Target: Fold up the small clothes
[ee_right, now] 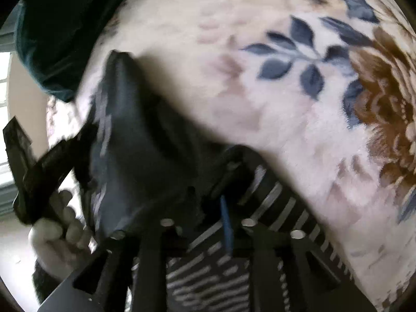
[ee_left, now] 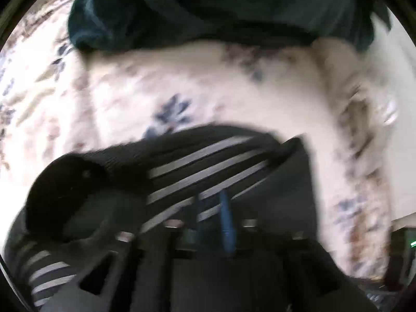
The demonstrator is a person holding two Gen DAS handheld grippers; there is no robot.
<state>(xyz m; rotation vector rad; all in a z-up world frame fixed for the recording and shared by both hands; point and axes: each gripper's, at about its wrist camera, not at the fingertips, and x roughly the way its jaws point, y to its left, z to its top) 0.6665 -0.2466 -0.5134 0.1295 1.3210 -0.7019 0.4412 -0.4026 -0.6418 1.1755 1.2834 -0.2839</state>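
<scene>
Both grippers clamp the striped garment [ee_left: 205,166] above the floral blanket [ee_left: 182,83]: left gripper [ee_left: 212,202], right gripper [ee_right: 221,202]. Only the right view shows a hand [ee_right: 57,234].

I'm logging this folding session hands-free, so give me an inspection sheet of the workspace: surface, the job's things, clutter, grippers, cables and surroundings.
Surface: floral blanket, cream with blue leaves and brown flowers.
Job's things: black striped garment, lifted off the blanket and held at both grippers; both views are motion-blurred.
Clutter: dark teal fabric bunched at the far edge of the blanket.
Grippers: left gripper shut on the garment; right gripper buried in the garment's cloth, apparently gripping. A hand holds the left gripper's handle in the right wrist view.
Cables: nothing seen.
Surroundings: bright window at the left; a small green light at the right edge.
</scene>
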